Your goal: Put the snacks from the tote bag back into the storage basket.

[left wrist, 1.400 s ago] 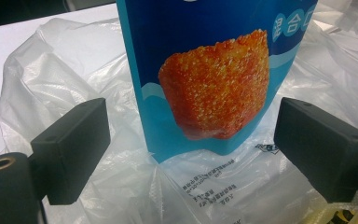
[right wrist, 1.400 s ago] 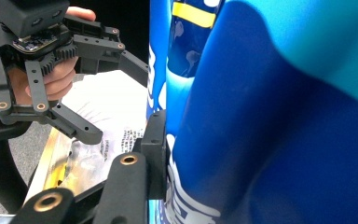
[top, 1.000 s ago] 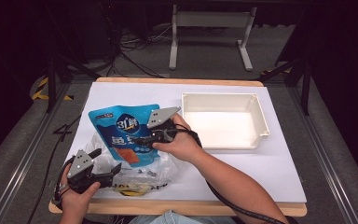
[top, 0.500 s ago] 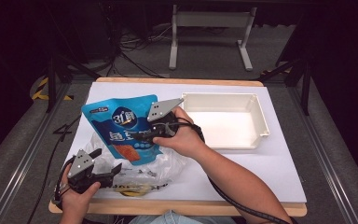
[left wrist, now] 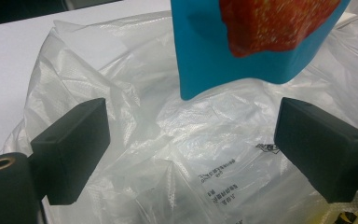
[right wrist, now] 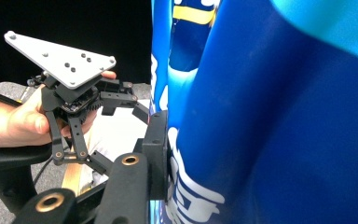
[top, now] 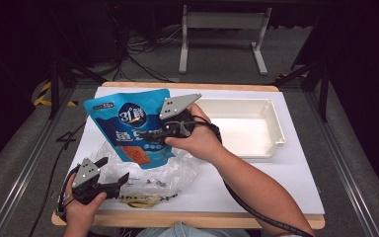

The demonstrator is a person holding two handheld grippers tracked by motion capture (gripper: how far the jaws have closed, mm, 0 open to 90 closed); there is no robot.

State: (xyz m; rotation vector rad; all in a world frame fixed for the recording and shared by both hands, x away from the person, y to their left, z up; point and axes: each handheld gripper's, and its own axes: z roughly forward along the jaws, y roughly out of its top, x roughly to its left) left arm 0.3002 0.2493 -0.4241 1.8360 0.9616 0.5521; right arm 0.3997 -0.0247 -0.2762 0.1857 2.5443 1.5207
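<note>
Centre frame, my right gripper (top: 154,134) pinches the blue pouch (top: 128,123) upright above the clear bag (top: 177,170), clearing it for the tray (top: 271,129); lower left, my left gripper's (top: 112,170) fingers stand spread over the bag on the bench (top: 286,182).

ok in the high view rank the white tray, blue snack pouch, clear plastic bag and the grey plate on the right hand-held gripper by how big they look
1. White tray, largest.
2. and 3. Blue snack pouch and clear plastic bag: unsure, since the pouch is raised nearer the camera and covers part of the crumpled bag.
4. Grey plate, plainly smallest.
</note>
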